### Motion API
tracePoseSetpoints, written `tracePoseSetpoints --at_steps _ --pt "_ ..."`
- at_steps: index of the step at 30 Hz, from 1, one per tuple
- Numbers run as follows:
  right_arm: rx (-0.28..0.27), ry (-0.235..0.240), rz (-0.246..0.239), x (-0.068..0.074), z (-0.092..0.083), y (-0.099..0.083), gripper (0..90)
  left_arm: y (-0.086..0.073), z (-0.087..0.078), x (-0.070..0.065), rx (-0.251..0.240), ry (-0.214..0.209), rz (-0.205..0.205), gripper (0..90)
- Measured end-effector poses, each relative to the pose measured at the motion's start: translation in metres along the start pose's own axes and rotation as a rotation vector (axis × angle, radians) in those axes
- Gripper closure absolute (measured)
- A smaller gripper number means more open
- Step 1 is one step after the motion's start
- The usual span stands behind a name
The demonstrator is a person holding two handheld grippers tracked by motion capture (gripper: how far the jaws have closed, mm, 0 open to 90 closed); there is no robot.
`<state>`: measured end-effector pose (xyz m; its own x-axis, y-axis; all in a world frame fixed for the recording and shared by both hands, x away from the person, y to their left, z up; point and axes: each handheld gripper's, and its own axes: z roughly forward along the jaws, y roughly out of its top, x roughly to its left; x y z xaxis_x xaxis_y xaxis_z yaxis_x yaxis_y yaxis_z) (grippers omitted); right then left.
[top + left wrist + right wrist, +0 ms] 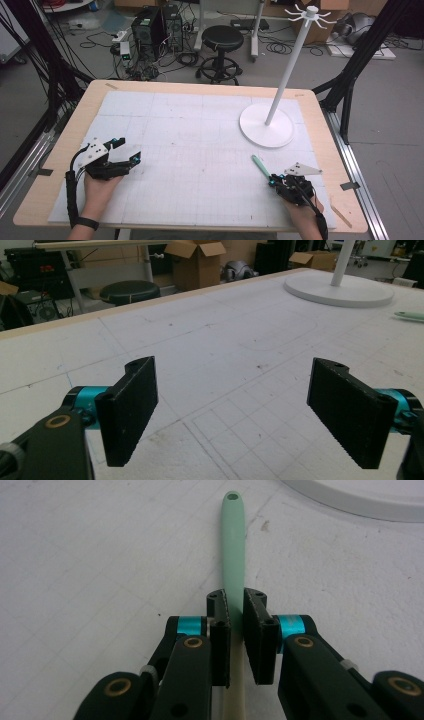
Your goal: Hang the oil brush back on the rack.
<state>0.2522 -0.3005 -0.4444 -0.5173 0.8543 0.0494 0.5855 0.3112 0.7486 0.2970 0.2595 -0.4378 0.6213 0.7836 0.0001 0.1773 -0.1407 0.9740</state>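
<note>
The right tool (236,617) is clenched on a green utensil handle (233,550); the left tool (235,410) rests released. Next likely calls for lifting toward the white stand (266,127), hanging by its hole.

Even, soft indoor light, faint shadows, no glare; all views slightly soft and grainy.

High view overhead, facing forward; gripper views low, close; all share white stand base (266,127).
</note>
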Motion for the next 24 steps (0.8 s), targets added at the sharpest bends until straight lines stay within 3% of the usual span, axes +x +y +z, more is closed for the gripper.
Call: tracePoseSetpoints --at_steps 9,13,16,18,24 --pt "-0.06 0.024 0.014 -0.007 -0.011 0.009 82.4 0.0 0.0 0.0 0.001 0.0 0.003 20.9" --pt "-0.122 0.032 0.028 -0.012 -0.021 0.018 82.4 0.0 0.0 0.0 0.001 0.0 0.0 20.9" --pt "-0.203 0.04 0.039 -0.018 -0.035 0.033 82.4 0.0 0.0 0.0 0.003 -0.001 -0.003 20.9" --pt "-0.219 0.04 0.046 -0.019 -0.04 0.037 82.4 0.0 0.0 0.001 0.003 -0.001 0.0 20.9" --pt "-0.34 0.022 0.04 -0.029 -0.068 0.062 82.4 -0.001 0.0 0.001 0.007 -0.004 0.001 21.0"
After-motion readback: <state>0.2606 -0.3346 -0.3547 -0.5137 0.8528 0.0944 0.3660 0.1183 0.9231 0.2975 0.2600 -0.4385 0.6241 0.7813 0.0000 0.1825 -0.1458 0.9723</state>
